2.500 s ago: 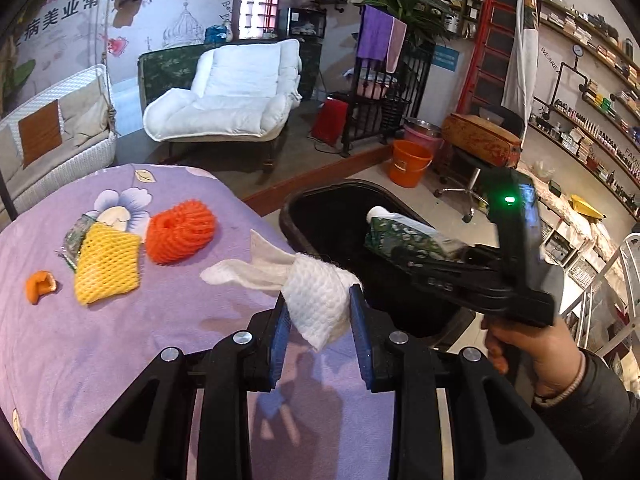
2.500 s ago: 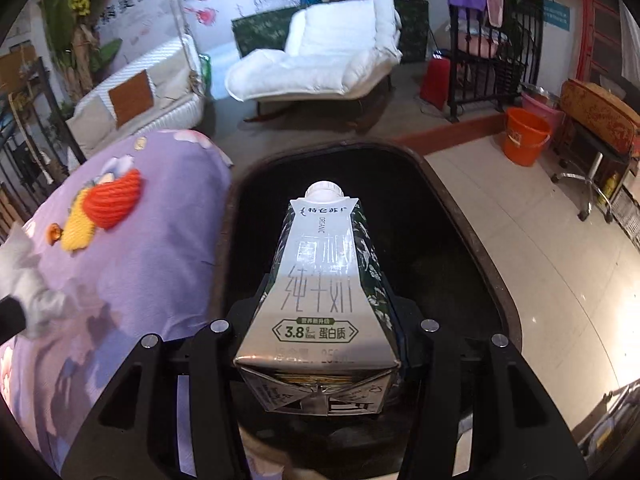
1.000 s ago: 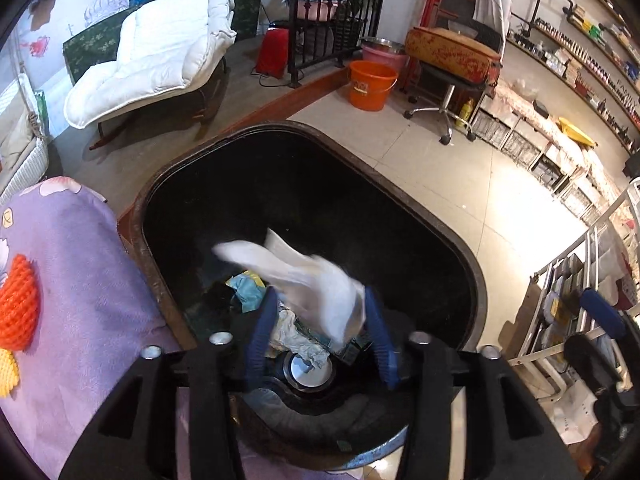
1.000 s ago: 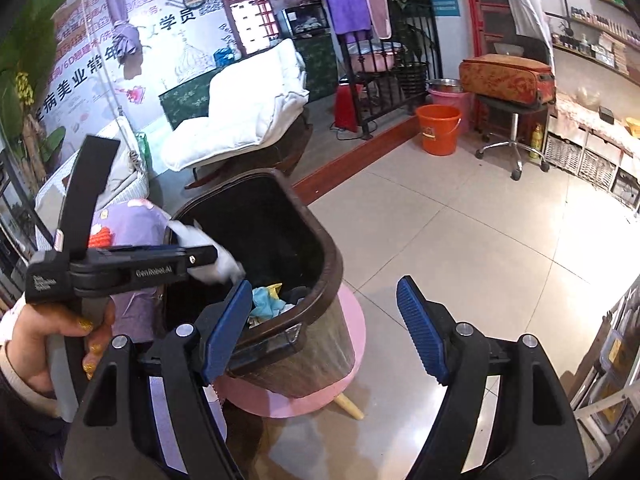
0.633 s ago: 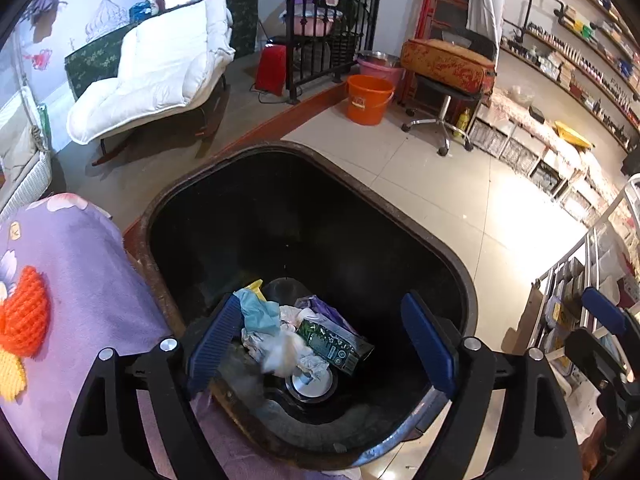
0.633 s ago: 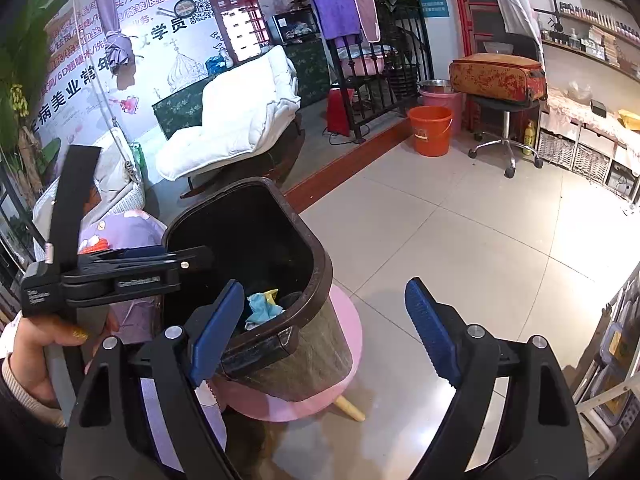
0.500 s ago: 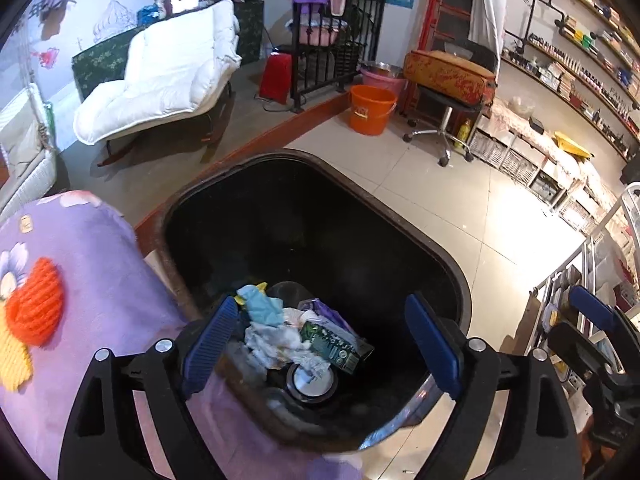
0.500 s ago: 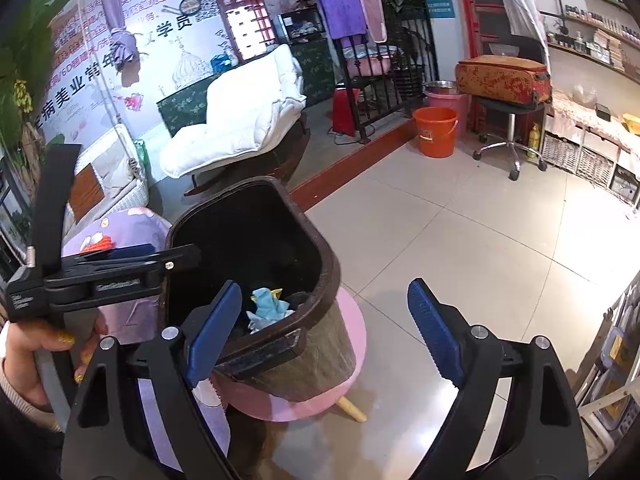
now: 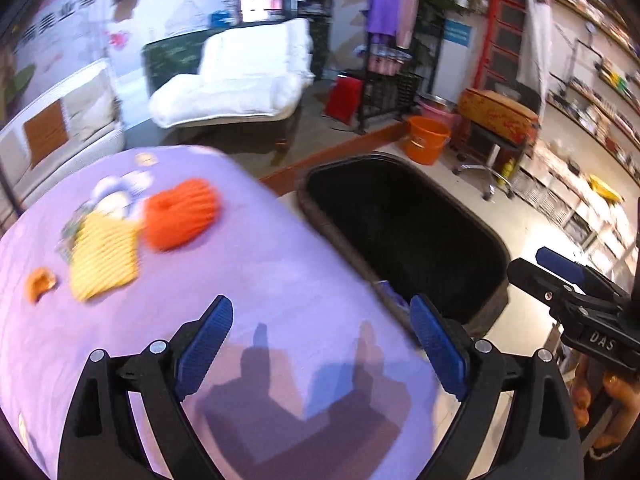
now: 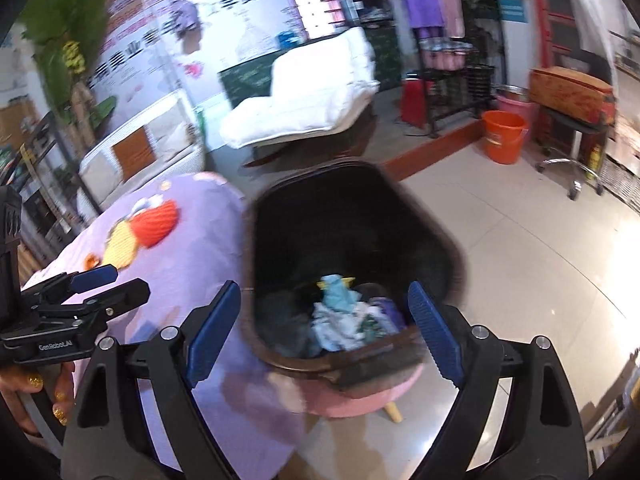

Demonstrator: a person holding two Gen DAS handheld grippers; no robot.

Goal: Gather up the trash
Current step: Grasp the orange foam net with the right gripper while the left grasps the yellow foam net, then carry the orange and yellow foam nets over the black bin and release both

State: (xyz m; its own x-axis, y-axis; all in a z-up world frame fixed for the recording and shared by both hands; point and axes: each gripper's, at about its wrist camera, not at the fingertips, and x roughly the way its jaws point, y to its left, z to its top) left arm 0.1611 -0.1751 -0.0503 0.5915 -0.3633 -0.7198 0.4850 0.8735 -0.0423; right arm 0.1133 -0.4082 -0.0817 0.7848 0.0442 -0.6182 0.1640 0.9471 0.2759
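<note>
On the purple tablecloth point(image 9: 260, 280) lie an orange foam net point(image 9: 182, 216), a yellow foam net point(image 9: 104, 256) and a bit of orange peel point(image 9: 40, 284), all blurred by motion. My left gripper point(image 9: 320, 308) hovers over the cloth's near part, its jaws opening with nothing between them. The black trash bin point(image 9: 400, 220) stands off the table's right edge. My right gripper point(image 10: 324, 290) is open and empty, looking down into the bin point(image 10: 344, 216), where crumpled paper and wrappers point(image 10: 340, 320) lie. Each gripper shows in the other's view: the right gripper point(image 9: 576, 284) and the left gripper point(image 10: 92, 280).
The bin rests on a pink stool point(image 10: 372, 396) on the tiled floor. Behind are a white lounge chair point(image 9: 240, 80), an orange bucket point(image 9: 426, 140) and a wheeled stool point(image 9: 492, 148). Shelves point(image 9: 592, 92) line the right wall.
The left gripper opened over the bin, dropped the white tissue in, then swung left over the table. The right gripper, carton gone, opened wider and turned toward the bin.
</note>
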